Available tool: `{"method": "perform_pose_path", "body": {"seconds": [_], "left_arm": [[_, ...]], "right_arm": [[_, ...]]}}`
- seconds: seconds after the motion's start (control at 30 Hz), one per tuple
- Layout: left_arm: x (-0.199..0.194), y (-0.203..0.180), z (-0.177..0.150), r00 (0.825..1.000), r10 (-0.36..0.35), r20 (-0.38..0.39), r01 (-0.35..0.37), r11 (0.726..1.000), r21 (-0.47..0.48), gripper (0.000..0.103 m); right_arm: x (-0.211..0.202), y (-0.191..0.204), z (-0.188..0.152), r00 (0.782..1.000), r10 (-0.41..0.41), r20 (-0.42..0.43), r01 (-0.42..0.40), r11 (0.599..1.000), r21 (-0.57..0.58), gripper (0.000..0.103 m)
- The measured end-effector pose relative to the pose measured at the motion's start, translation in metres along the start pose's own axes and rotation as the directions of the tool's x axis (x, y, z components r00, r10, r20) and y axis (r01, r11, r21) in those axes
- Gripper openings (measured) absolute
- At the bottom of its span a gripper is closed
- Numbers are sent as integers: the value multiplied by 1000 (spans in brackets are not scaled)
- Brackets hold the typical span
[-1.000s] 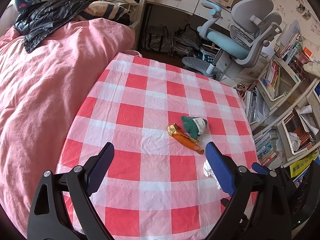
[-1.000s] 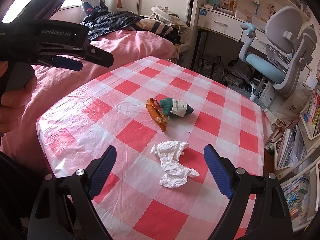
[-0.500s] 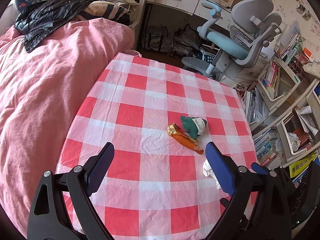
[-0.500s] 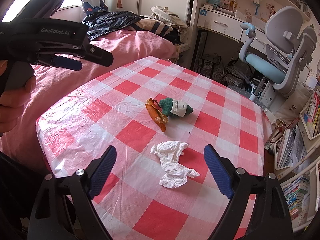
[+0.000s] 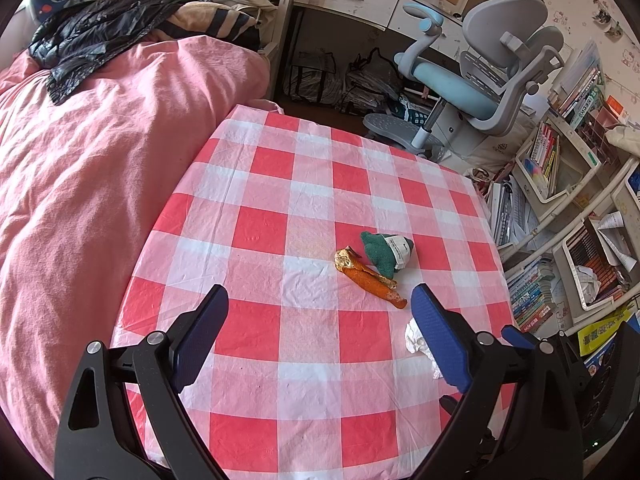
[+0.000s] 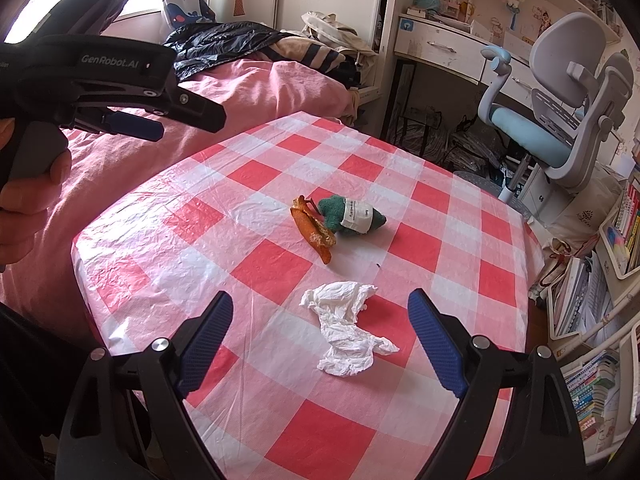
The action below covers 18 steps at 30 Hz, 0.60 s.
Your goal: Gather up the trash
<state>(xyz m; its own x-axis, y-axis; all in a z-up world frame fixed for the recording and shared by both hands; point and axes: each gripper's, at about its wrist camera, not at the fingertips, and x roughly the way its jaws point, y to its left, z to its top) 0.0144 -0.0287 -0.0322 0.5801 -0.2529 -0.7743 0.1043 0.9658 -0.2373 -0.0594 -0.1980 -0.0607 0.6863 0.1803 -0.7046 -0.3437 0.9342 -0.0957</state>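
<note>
Both sets of jaws wide apart, holding nothing: left gripper (image 5: 320, 334), right gripper (image 6: 320, 334). Crumpled tissue (image 6: 348, 328) on checkered bench (image 6: 256, 268), between right jaws. Orange peel (image 6: 312, 232) touching green wrapper (image 6: 350, 216), mid-bench.

Peel (image 6: 313, 231) touching sock (image 6: 352, 218) mid-table (image 6: 420, 248); tissue (image 6: 346, 328) nearer, apart; chair (image 6: 560, 120) behind, probably off table.
</note>
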Motion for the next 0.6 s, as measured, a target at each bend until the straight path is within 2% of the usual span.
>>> {"method": "perform_pose_path", "body": {"seconds": [0.5,0.6], "left_arm": [[-1,1,0,1000,-3,1,3,1000,-5,89],[-2,15,1,1000,6,2,-6,999,-51,89]], "right_arm": [[1,-1,-1,1000,-1,-3,1,1000,-1,86],[1,-3,-2,1000,-3,-3,3,1000,3,86]]}}
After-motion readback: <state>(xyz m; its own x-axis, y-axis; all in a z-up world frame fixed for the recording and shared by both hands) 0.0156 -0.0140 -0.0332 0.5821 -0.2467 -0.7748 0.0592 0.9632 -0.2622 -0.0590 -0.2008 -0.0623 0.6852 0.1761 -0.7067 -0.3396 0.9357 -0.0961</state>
